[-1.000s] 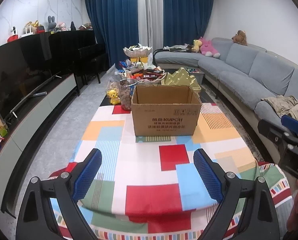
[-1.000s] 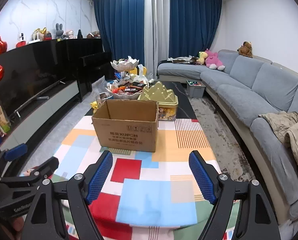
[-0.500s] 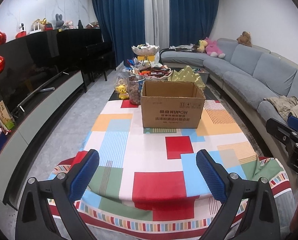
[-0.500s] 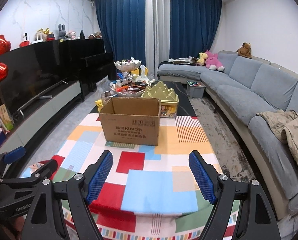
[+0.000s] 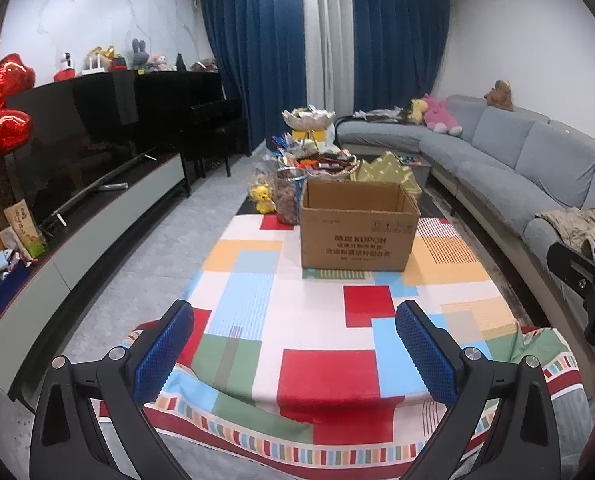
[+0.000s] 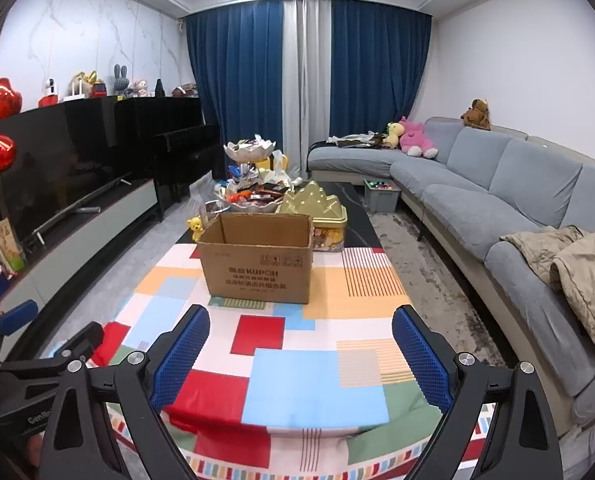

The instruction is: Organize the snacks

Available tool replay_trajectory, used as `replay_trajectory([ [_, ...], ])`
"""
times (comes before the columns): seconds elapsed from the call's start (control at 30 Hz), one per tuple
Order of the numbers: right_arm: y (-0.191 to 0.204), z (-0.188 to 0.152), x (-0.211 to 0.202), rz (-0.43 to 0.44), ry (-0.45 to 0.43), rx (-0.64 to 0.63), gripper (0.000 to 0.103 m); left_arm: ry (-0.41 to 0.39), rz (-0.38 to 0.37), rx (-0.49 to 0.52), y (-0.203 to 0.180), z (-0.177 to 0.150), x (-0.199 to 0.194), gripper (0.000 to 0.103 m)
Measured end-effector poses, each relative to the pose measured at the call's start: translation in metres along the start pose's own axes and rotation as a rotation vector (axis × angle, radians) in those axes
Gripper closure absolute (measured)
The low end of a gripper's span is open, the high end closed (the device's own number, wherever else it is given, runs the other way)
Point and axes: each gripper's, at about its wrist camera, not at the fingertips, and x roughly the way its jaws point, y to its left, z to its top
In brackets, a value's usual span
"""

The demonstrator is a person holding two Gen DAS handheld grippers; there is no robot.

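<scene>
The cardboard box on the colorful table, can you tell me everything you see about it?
The cardboard box is plain brown, with dark print on its near side that includes the letters KUPOH. Its top is open, with the flaps out of the way, and what is inside cannot be seen. It stands upright on the patchwork tablecloth, toward the far end. Behind it sit a gold tin and a snack tray. Neither gripper touches it.

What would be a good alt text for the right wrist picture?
An open cardboard box stands on a table under a colourful patchwork cloth, with a bowl of snacks and a gold tin behind it. The right gripper is open and empty in the foreground.
</scene>
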Motion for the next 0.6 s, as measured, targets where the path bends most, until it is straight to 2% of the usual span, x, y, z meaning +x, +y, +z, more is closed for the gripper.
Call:
replay_trajectory([
  [0.2, -0.0003, 0.0022, -0.005, -0.01, -0.027, -0.005, 0.009, -0.012, 0.009, -0.012, 0.0032, 0.0, -0.0028, 0.0],
  [0.6, -0.0028, 0.0013, -0.006, -0.013, -0.02, 0.008, 0.009, -0.022, 0.012, -0.015, 0.0054, -0.0006, -0.0048, 0.0],
])
